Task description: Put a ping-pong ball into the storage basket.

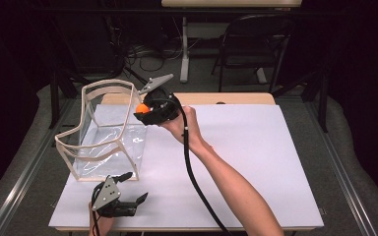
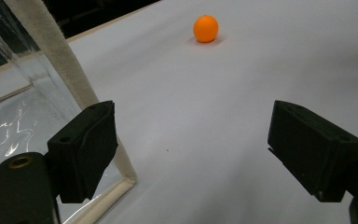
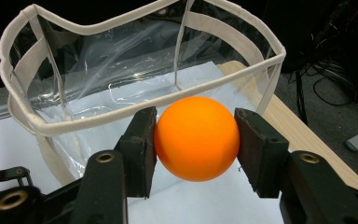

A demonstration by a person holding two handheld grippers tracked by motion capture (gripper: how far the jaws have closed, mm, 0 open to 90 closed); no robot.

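Observation:
My right gripper (image 1: pixel 142 110) is held above the table at the right rim of a clear plastic bag with beige trim (image 1: pixel 103 130), and it is shut on an orange ball (image 1: pixel 141 107). In the right gripper view the ball (image 3: pixel 196 137) sits pinched between both pads of the right gripper (image 3: pixel 196 154), just outside the bag's rim (image 3: pixel 121 114). My left gripper (image 1: pixel 137 186) rests low by the bag's front right corner, open and holding nothing. Its own view shows the left gripper (image 2: pixel 191 144) with wide jaws, the bag's corner seam (image 2: pixel 70 79) beside the left jaw, and a second orange ball (image 2: pixel 205 28) lying farther off.
A white sheet (image 1: pixel 256 162) covers most of the wooden table (image 1: pixel 236 98). A black cable (image 1: pixel 192 172) trails from the right gripper along the forearm. Beyond the table stand a dark chair (image 1: pixel 256 39) and a white desk leg (image 1: pixel 184 54).

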